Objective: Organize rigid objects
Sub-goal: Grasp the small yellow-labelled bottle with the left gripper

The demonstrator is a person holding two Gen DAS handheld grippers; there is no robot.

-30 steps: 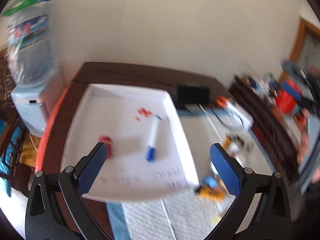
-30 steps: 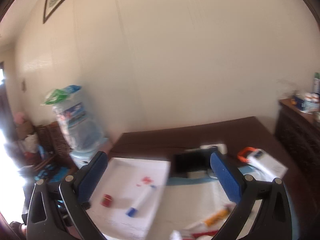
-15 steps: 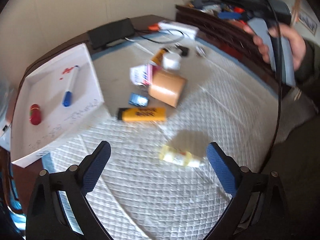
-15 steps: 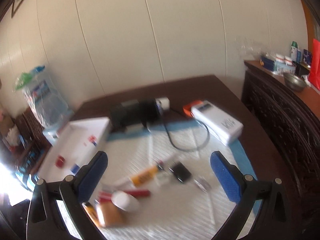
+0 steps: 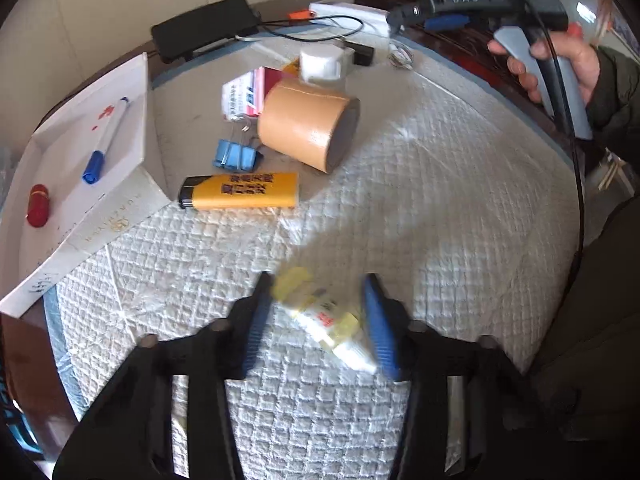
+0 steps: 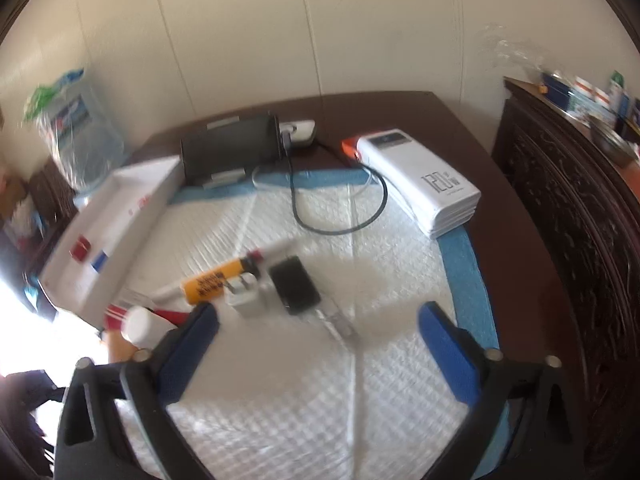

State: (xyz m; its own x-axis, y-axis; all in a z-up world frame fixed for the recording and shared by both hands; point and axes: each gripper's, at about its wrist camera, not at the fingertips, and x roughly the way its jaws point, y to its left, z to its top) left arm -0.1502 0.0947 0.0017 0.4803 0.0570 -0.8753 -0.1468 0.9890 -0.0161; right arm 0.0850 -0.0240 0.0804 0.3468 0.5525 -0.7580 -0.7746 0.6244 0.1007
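**Barely begun: two things in the tray, the rest loose on the mat**

So far the white tray (image 5: 132, 92) holds only a blue-capped marker (image 5: 105, 142) and a small red piece (image 5: 38, 205). Left on the quilted mat (image 5: 420, 200): tape roll (image 5: 308, 124), orange lighter (image 5: 240, 196), blue binder clip (image 5: 236, 155), a white plug, a card packet.

Left gripper (image 5: 316, 320) is low over a small yellow-and-white tube (image 5: 324, 320); fingers narrowed to either side of it, contact not certain through blur. My guess: this pick is next for the tray.

Right gripper (image 6: 316, 340) hovers with fingers wide, nothing between them.

Only the right view shows the white power bank (image 6: 424, 184), black cable and dark phone-like slab (image 6: 294, 286). Only the left view shows the tube and the right hand (image 5: 560, 60) on its handle.
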